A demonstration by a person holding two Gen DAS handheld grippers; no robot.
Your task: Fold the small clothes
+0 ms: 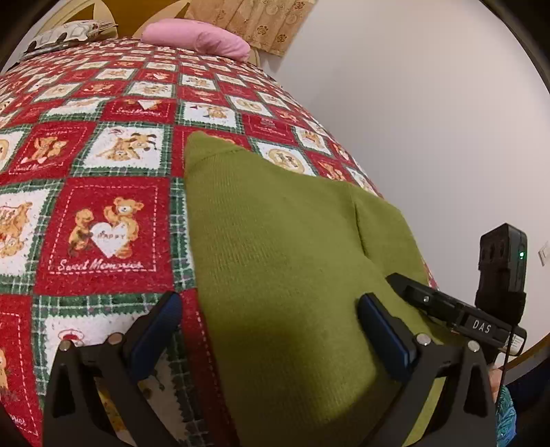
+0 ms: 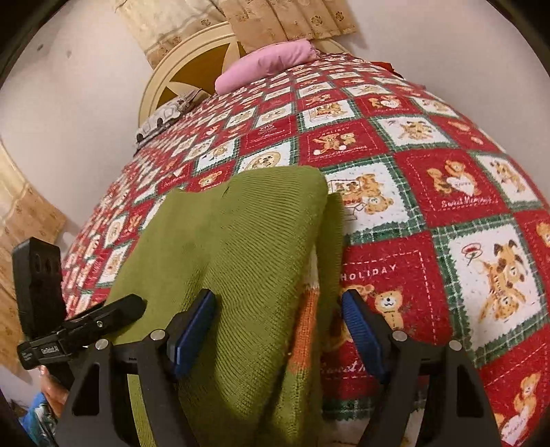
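A green knitted garment lies folded on a red, white and green bedspread printed with teddy bears, close to the near edge of the bed; in the right wrist view the same garment shows an orange and white striped part along its right edge, under the green top layer. The left gripper hovers over the garment's near left corner with its jaws wide apart, one blue pad above the bedspread just left of the garment, the other above the green knit; nothing sits between them that they press on. The right gripper is also spread open over the garment's near right part, its left pad above the green knit and the other beside the striped edge, over the bedspread. Whether the pads touch the cloth cannot be told. Beyond the garment, at the far end of the bed, lies a pink pillow, with a patterned pillow to its left before a cream headboard. Beige flowered curtains hang behind the headboard.
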